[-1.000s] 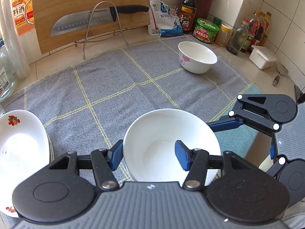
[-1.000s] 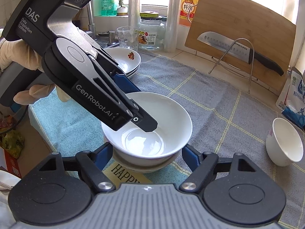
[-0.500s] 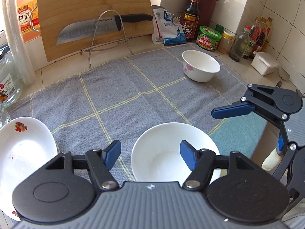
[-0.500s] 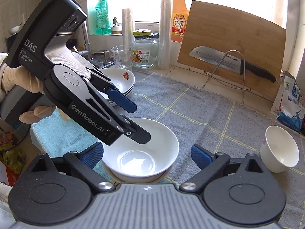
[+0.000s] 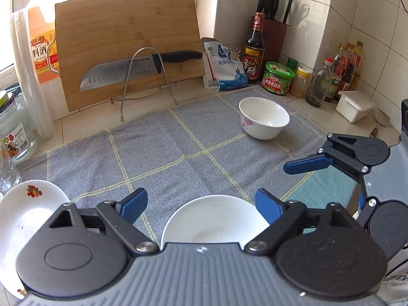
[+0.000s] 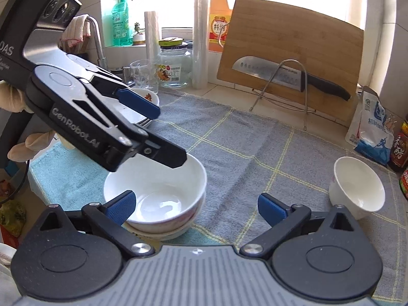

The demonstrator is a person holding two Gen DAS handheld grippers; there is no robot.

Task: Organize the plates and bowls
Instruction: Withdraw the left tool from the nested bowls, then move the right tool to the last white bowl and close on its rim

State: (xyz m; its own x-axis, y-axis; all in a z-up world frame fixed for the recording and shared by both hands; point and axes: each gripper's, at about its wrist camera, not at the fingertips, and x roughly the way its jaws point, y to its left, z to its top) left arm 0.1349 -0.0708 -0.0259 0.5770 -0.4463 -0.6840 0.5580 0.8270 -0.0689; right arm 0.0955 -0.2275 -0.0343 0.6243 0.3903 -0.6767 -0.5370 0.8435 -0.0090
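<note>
A stack of white bowls (image 6: pixel 163 196) sits on the grey checked towel (image 6: pixel 242 140) near its front edge; the top bowl also shows in the left wrist view (image 5: pixel 214 221). My left gripper (image 5: pixel 201 204) is open and empty, raised above and behind this stack. My right gripper (image 6: pixel 196 205) is open and empty, just right of the stack. A small white bowl with a pink flower (image 5: pixel 264 117) stands alone at the towel's far right (image 6: pixel 357 186). A stack of white plates with a fruit print (image 5: pixel 25 219) lies at the left.
A cutting board (image 5: pixel 127 43) and a knife on a wire rack (image 5: pixel 142 68) stand at the back. Bottles, jars and a knife block (image 5: pixel 278 71) line the right wall. A glass jar (image 6: pixel 176 68), a glass and a tap are at the left.
Both grippers have risen and drawn back from the bowl stack. The left gripper's jaws, which were around the bowl's rim, have opened wider and let it go.
</note>
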